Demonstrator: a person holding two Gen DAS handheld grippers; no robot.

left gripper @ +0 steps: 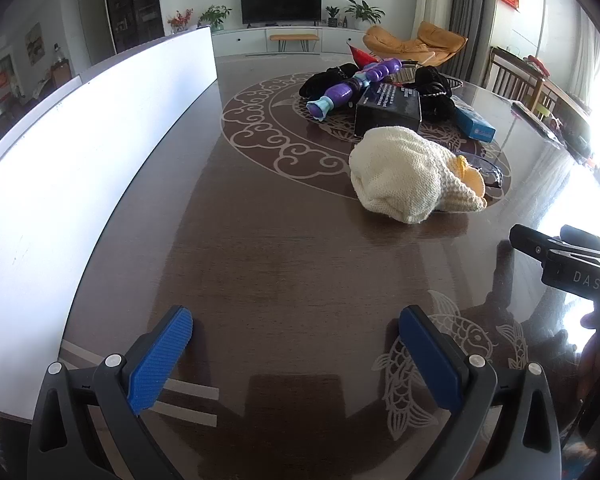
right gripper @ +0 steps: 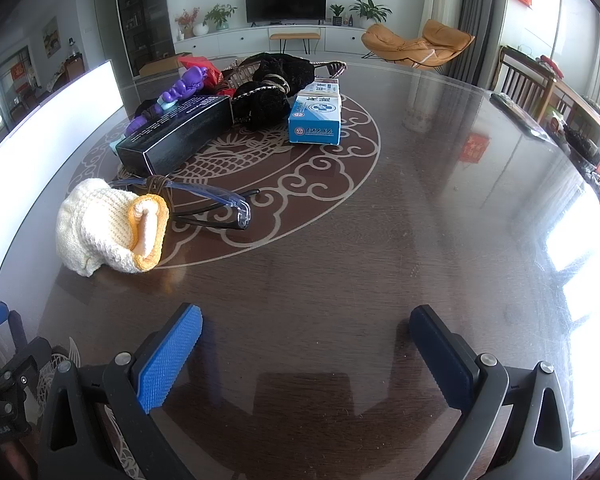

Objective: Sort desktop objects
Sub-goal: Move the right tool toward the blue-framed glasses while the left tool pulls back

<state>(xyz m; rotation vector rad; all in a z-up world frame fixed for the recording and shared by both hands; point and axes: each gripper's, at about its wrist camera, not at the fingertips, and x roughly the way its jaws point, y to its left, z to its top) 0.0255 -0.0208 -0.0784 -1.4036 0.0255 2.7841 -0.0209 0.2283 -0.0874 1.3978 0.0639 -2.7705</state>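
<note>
Cream knit glove (right gripper: 104, 230), yellow cuff

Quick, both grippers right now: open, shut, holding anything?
Left gripper: open, holding nothing, above bare table.
Right gripper: open, holding nothing.

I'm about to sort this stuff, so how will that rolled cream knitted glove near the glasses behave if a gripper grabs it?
The knitted glove looks soft, so it will likely squash and droop rather than stay stiff. Its loose roll with the yellow cuff may unfurl when lifted. It lies against the glasses, so pushing it could drag them across the glossy table.
</note>
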